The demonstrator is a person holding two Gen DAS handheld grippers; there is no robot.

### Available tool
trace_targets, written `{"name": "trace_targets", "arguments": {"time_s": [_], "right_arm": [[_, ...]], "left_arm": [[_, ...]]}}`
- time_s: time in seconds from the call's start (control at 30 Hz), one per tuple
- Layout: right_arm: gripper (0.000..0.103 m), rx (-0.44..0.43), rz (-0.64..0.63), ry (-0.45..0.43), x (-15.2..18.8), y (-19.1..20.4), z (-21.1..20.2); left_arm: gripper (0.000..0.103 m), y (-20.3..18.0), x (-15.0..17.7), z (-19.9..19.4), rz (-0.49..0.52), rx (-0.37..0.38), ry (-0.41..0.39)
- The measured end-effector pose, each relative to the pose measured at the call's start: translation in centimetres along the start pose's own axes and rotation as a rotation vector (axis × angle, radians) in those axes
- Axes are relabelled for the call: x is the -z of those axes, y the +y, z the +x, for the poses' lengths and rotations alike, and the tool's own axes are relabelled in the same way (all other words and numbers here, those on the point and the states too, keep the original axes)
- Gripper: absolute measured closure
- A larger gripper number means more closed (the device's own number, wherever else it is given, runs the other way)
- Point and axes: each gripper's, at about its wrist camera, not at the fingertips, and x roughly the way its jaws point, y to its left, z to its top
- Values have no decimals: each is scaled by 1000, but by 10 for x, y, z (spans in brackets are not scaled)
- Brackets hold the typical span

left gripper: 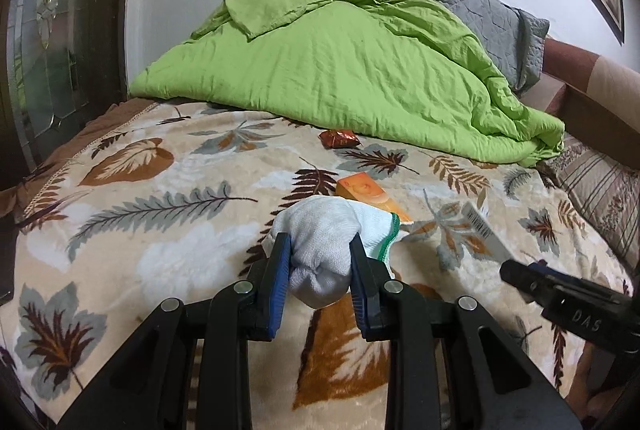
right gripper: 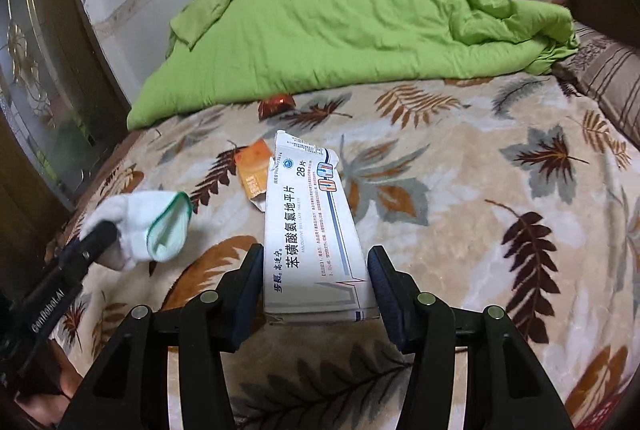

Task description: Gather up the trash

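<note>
On the leaf-patterned blanket [right gripper: 500, 133] two pieces of trash are already being gripped. The left gripper [left gripper: 320, 258] is pinching a bunched white sock [left gripper: 320, 246] between its blue pads, narrowed onto the fabric, lifted just above the blanket at the near left. The right gripper [right gripper: 316, 282] is holding a flattened white medicine box [right gripper: 312, 230] lengthwise; the left pad is touching its edge, while the right pad seems at most barely touching, so the grip may be loose. By my judgement the collecting is partly under way: an orange packet [right gripper: 254, 169] is lying just left of the box's far end, and a crumpled red wrapper [left gripper: 338, 138] is sitting farther off, right against the green quilt [left gripper: 340, 69]. No bin is showing. The quilt's edge may be crowding the wrapper; a grey pillow [left gripper: 480, 17] is lying behind.
</note>
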Motion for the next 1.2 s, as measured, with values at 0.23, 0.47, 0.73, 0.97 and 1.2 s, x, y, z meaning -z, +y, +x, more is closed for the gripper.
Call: {"name": "trace_targets", "arguments": {"time_s": [0.23, 0.47, 0.73, 0.97, 1.2], "right_arm": [[46, 10, -51, -29, 7, 13, -10], [46, -6, 18, -9, 5, -1, -5], [46, -10, 2, -16, 5, 3, -6], [46, -12, 4, -15, 5, 4, -6], [46, -15, -1, -17, 5, 3, -6]], "left_arm": [[76, -15, 7, -10, 79, -54, -33], [76, -21, 7, -10, 126, -66, -51], [76, -23, 6, -9, 134, -62, -53], [76, -22, 6, -9, 133, -60, -52], [76, -22, 7, -8, 133, -60, -53]]}}
